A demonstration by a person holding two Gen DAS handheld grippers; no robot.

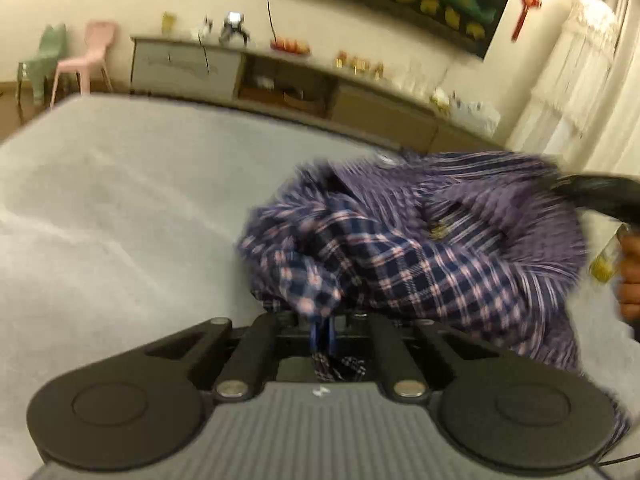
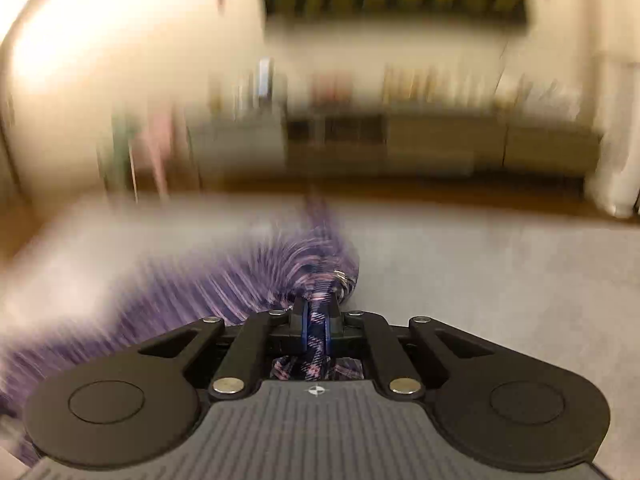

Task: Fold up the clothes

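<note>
Because the plaid shirt is light, limp cloth, it is bunched near the far right edge of the grey bed; fabric is pinched in both the left gripper and right gripper, and seams or corners are judged the surest holds.

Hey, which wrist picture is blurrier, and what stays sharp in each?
Right wrist view: far blurrier, the room and plaid shirt streaked, only the right gripper sharp. Left wrist view: milder blur on the shirt, the left gripper crisp, warm dim light, fisheye bending the cabinet.
</note>
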